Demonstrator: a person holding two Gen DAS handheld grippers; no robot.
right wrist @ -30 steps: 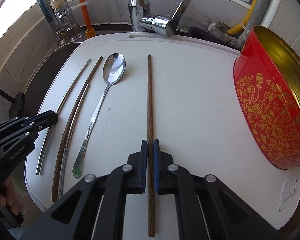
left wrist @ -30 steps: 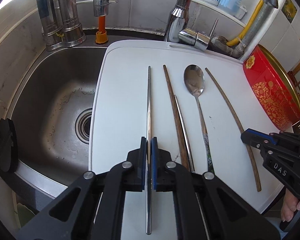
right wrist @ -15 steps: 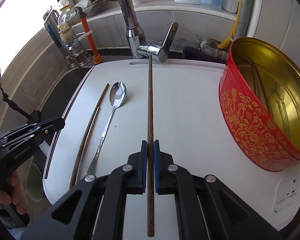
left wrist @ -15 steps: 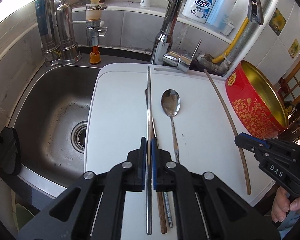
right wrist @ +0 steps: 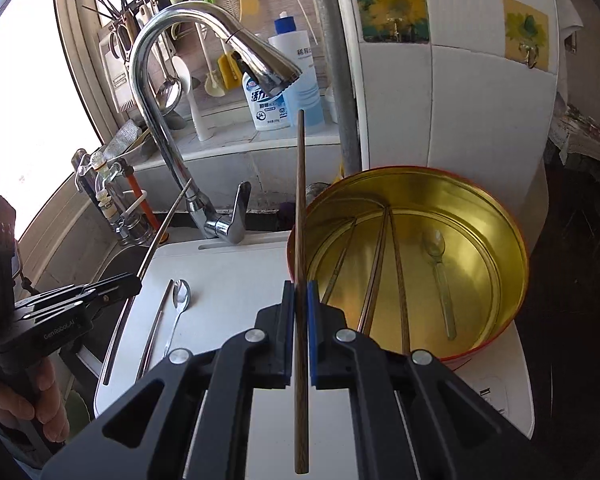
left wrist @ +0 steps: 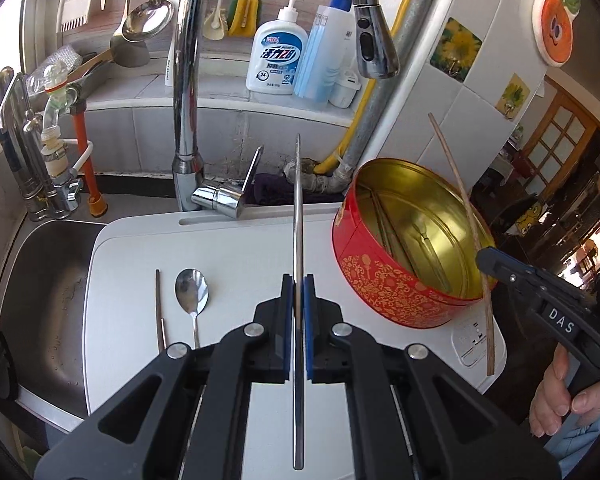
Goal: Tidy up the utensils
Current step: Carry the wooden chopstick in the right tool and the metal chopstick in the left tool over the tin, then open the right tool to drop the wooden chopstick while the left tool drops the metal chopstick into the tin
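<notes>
Red and gold, the tin [right wrist: 416, 264] already holds some chopsticks and a spoon. The left gripper [left wrist: 296, 312] pinches a metal chopstick [left wrist: 298, 216]. The right gripper [right wrist: 299, 312] pinches a wooden chopstick [right wrist: 300, 208]. A spoon [left wrist: 191, 292] and two sticks wait on the white board [left wrist: 240, 248].

Both sticks are up in the air now — a second ago they lay flat on the white board [left wrist: 236, 256]. The left gripper [left wrist: 297, 284] lifts the metal chopstick [left wrist: 298, 216] high over the board. The right gripper [right wrist: 299, 290] lifts the wooden chopstick [right wrist: 300, 208] and moves it across to the red tin [right wrist: 516, 240] — the stick now hangs by the tin's near rim. The spoon [left wrist: 192, 294] now looks far below.
</notes>
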